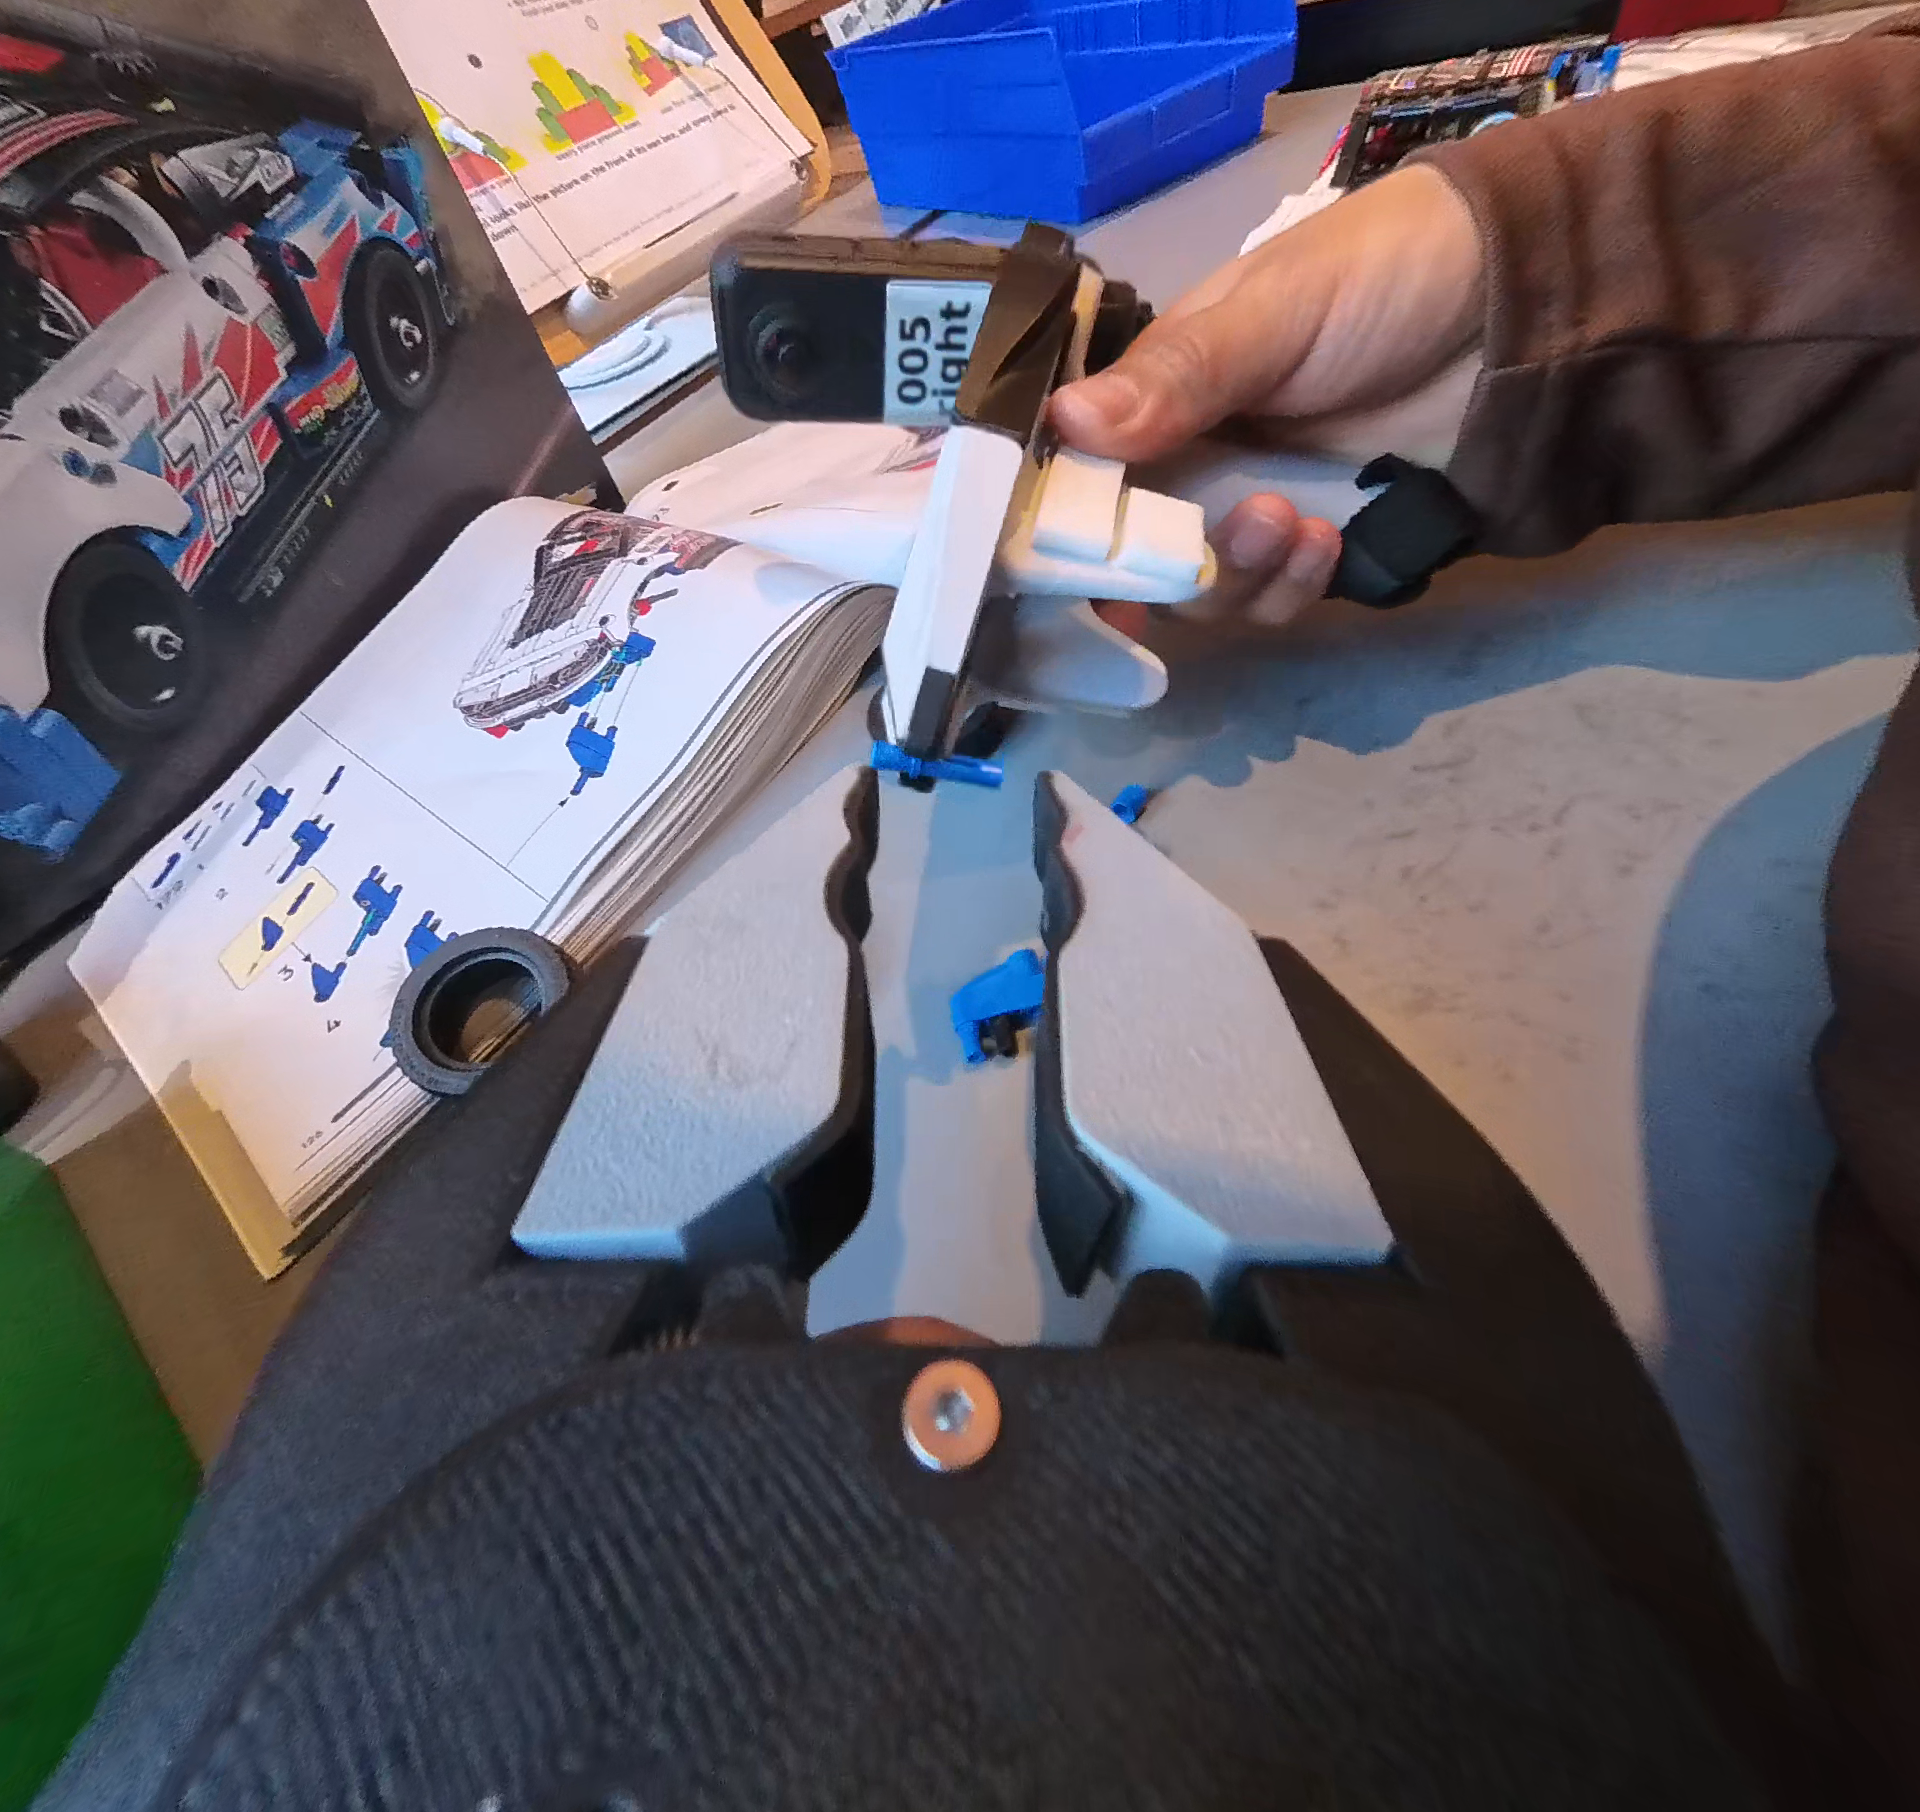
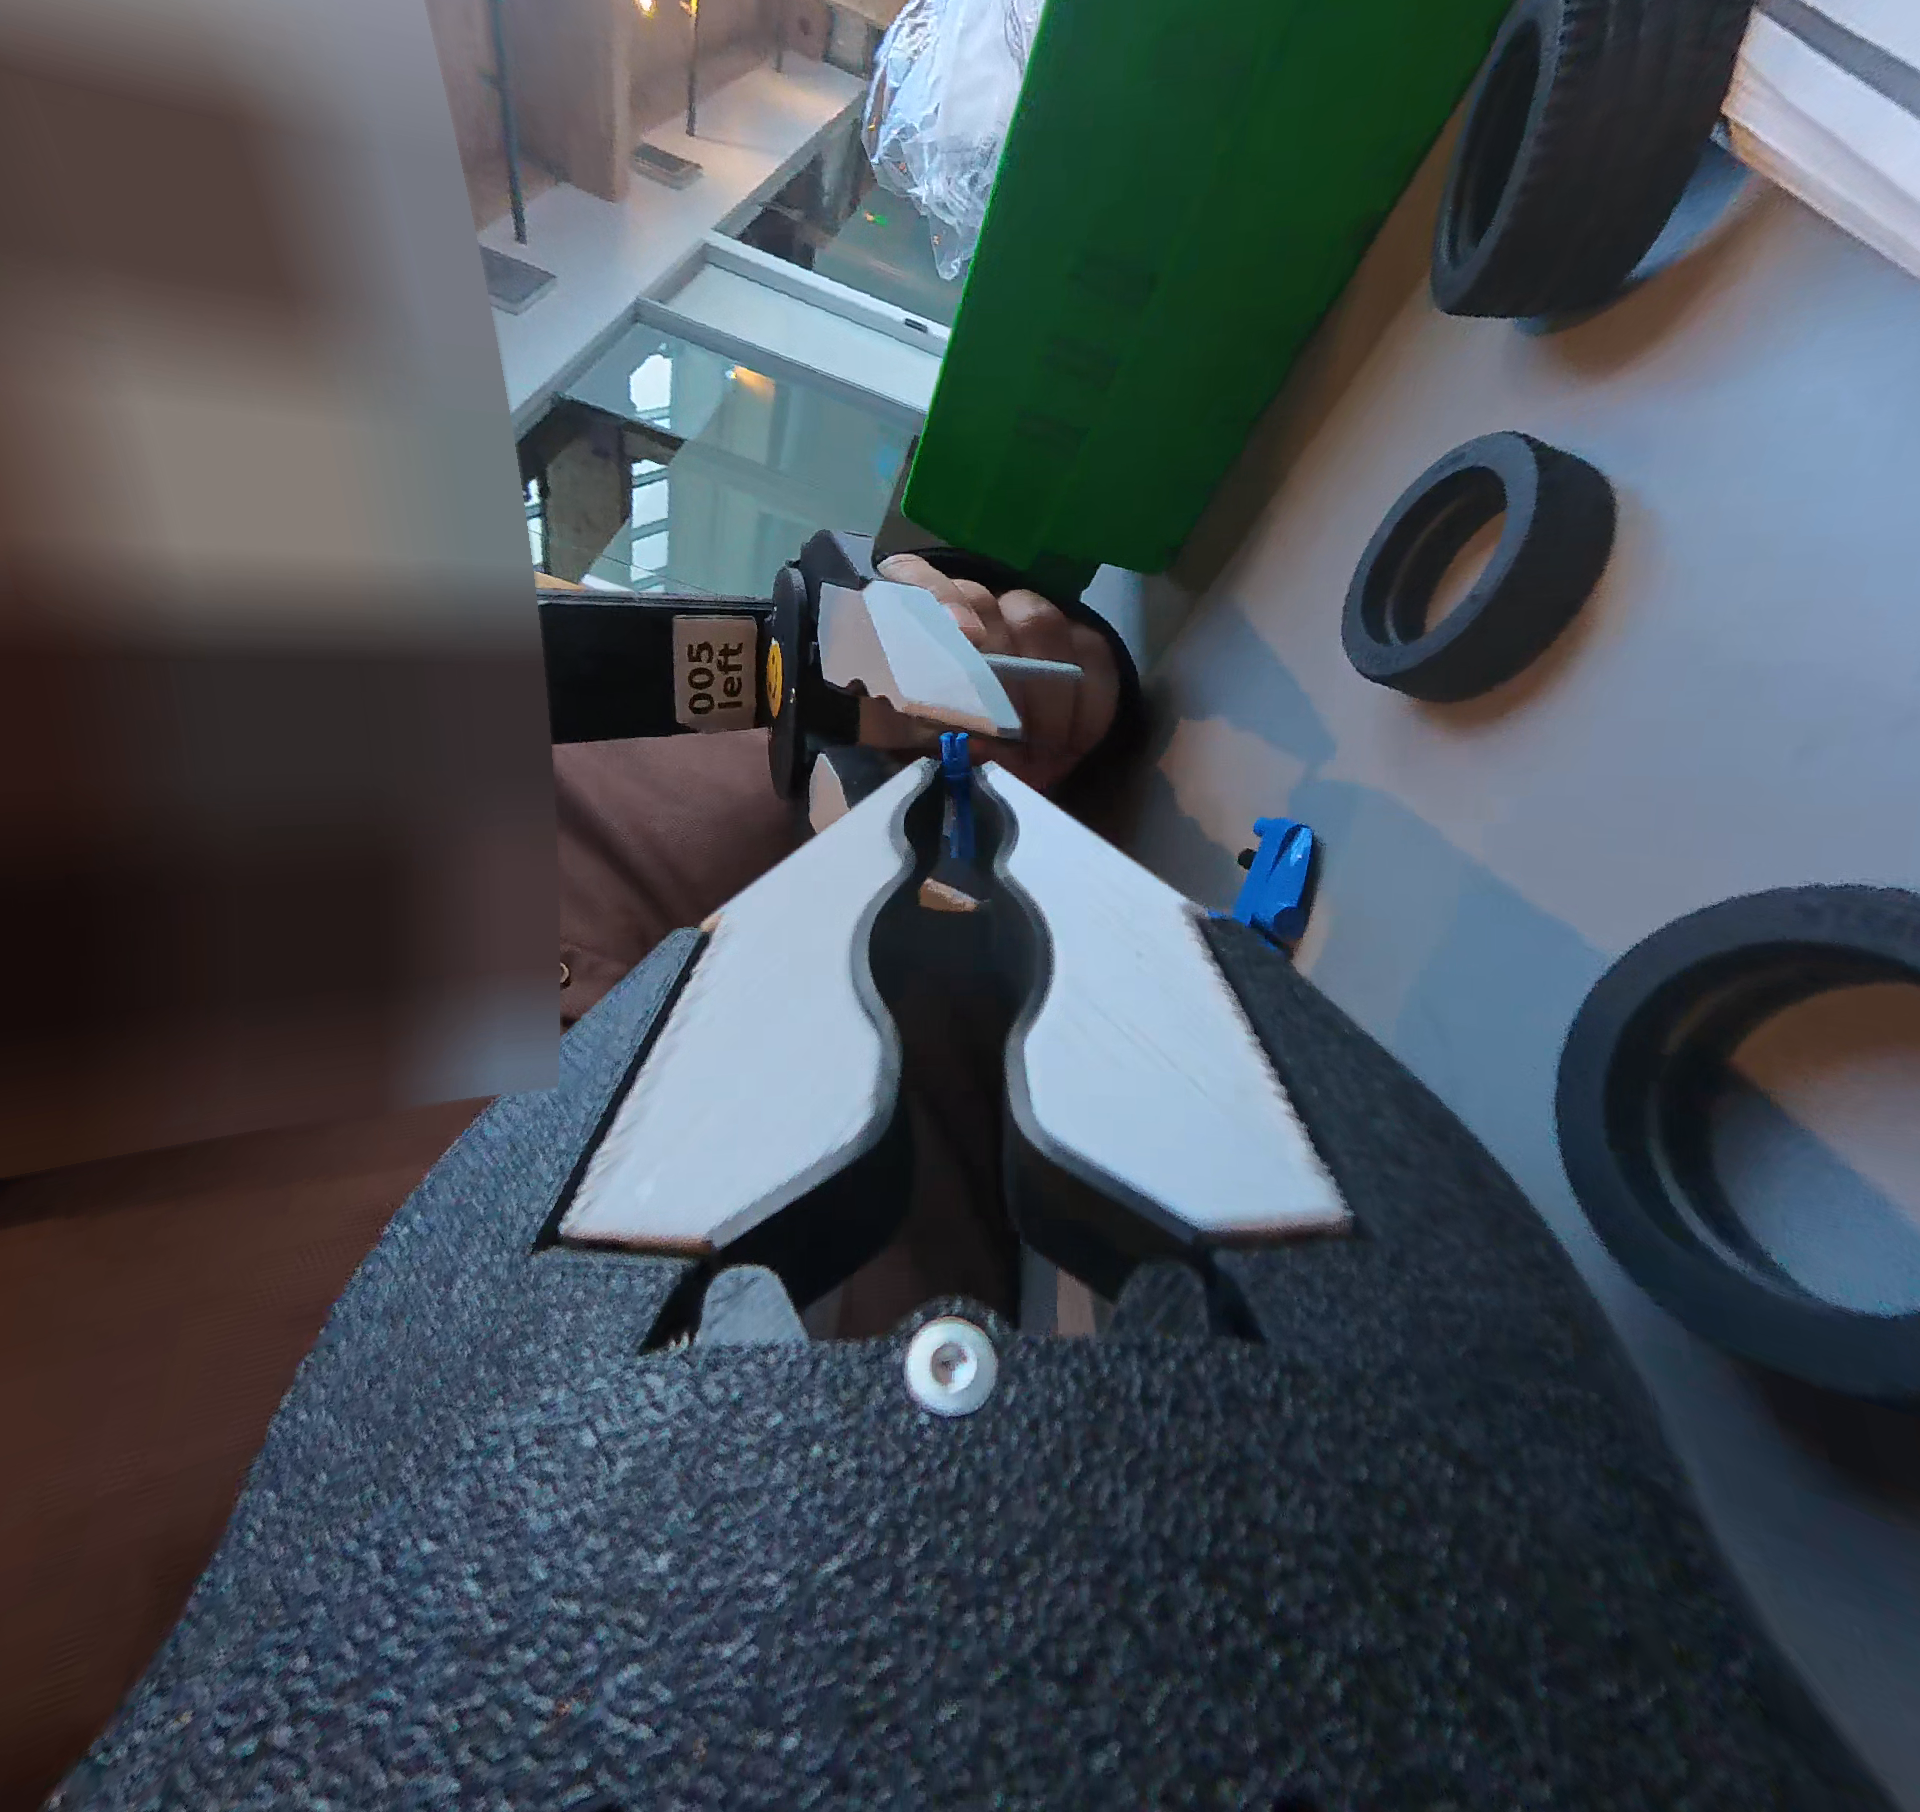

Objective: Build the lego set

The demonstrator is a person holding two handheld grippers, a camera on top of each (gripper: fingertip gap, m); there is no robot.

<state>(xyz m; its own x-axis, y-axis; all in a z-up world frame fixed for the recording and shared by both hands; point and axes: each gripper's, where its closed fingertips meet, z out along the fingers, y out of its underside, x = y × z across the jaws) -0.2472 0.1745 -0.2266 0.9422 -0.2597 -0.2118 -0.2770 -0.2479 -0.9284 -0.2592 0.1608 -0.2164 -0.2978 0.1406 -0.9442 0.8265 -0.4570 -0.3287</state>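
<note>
My right gripper point(image 2: 956, 773) is shut on a small blue pin point(image 2: 954, 798), pinched at its fingertips. In the left wrist view the right gripper point(image 1: 923, 746) points down, with the blue pin point(image 1: 961, 770) sticking out sideways just above the grey table point(image 1: 1455, 879). My left gripper point(image 1: 956, 806) is open and empty, its tips just below that pin. A blue Lego connector point(image 1: 992, 1004) lies on the table, seen between my left fingers; it also shows in the right wrist view point(image 2: 1278, 874). A tiny blue piece point(image 1: 1127, 804) lies to the right of the pin.
An open instruction booklet point(image 1: 499, 744) lies to the left with a black tyre point(image 1: 478, 1004) on it. The set's box point(image 1: 208, 360) stands behind. A blue bin point(image 1: 1070, 69) sits far back. A green bin point(image 2: 1195, 204) and three tyres point(image 2: 1475, 567) point(image 2: 1590, 131) point(image 2: 1745, 1139) sit nearby. Left tips and right tips are each some 6 centimetres from the blue Lego connector point(image 1: 992, 1004).
</note>
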